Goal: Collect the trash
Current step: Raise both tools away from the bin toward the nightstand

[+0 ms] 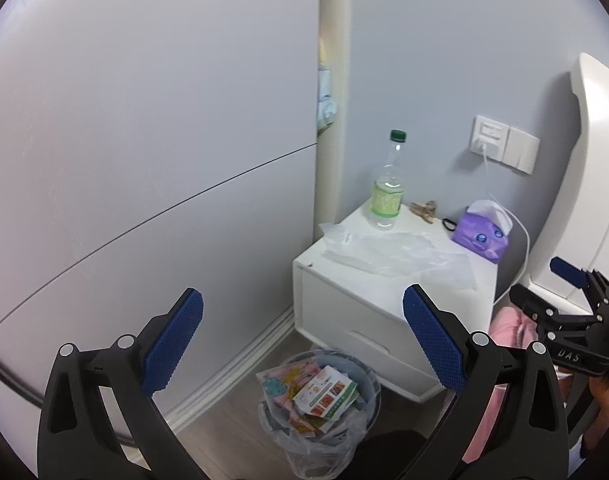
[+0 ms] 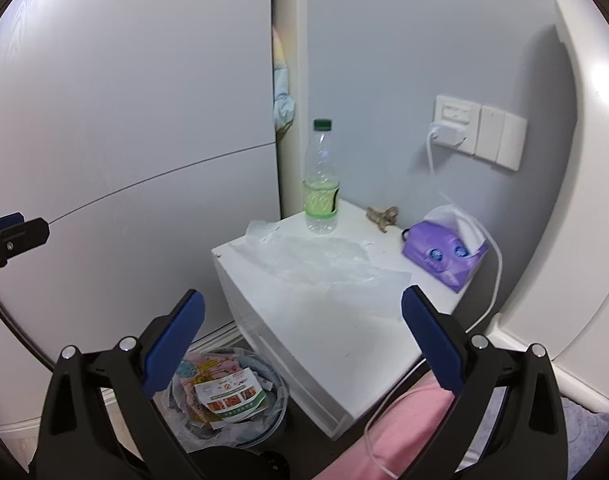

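A white nightstand (image 1: pixel 344 304) (image 2: pixel 304 320) holds a clear plastic bottle with a green cap and label (image 1: pixel 386 188) (image 2: pixel 321 184), a crumpled clear plastic sheet (image 1: pixel 400 256) (image 2: pixel 320 256) and a small brown scrap (image 1: pixel 424 210) (image 2: pixel 382 216). A bin lined with a plastic bag (image 1: pixel 320 408) (image 2: pixel 228 400) stands on the floor in front, full of printed packaging. My left gripper (image 1: pixel 302 344) is open and empty, above the bin. My right gripper (image 2: pixel 302 344) is open and empty, over the nightstand's front edge.
A purple tissue pack (image 1: pixel 482 236) (image 2: pixel 444 254) lies at the nightstand's right. A wall socket (image 1: pixel 490 138) (image 2: pixel 456 124) feeds a white cable. A white bed frame (image 1: pixel 584 184) and pink bedding (image 2: pixel 404 420) are on the right, a grey wardrobe (image 1: pixel 144 160) on the left.
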{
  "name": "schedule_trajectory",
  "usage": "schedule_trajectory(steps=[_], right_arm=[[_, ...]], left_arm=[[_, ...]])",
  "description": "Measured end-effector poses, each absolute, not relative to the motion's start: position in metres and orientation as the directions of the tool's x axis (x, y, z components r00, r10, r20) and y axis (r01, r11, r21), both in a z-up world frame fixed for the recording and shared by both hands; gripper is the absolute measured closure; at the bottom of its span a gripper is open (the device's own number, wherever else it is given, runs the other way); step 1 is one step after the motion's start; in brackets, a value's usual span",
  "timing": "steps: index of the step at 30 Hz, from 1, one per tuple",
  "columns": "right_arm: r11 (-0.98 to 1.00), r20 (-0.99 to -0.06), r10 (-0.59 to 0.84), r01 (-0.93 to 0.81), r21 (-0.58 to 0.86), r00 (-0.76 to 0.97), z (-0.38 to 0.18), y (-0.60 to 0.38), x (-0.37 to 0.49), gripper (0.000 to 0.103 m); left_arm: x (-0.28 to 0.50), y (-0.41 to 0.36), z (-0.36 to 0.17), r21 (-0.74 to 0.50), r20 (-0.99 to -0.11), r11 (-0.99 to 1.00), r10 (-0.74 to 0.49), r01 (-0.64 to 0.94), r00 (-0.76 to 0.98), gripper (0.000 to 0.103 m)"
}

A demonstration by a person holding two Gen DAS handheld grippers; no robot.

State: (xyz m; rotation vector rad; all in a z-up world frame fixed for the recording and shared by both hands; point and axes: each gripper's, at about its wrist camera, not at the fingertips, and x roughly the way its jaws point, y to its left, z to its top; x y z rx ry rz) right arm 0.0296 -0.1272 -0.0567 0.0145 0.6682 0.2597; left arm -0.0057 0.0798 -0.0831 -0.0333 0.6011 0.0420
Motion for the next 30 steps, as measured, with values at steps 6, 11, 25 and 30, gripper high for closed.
schedule_trajectory(steps=[6, 11, 25, 30], right_arm=[[0.975, -0.601, 0.214, -0.209, 0.080, 0.770, -0.042, -0.139, 0.026, 0.007], [0.979, -0.600, 0.190, -0.199, 0.053, 0.777, -0.034, -0.143, 0.020, 0.007], [0.981, -0.537, 0.147, -0.190, -0.025, 0.831, -0.008, -0.128, -0.001, 0.007], [0.989, -0.551, 0.126, -0.150, 0.002, 0.825, -0.010, -0.133, 0.003, 0.007]], left_arm=[[-0.004, 0.071, -0.071, -0.019, -0.537, 0.999, 0.014, -0.029, 0.843, 0.006], [-0.013, 0.071, -0.067, -0.067, -0.478, 0.998, -0.035, 0.004, 0.877, 0.006], [-0.016, 0.060, -0.063, -0.082, -0.423, 0.991, -0.131, 0.106, 0.897, 0.006], [-0.016, 0.052, -0.064, -0.059, -0.421, 0.993, -0.116, 0.100, 0.900, 0.006]])
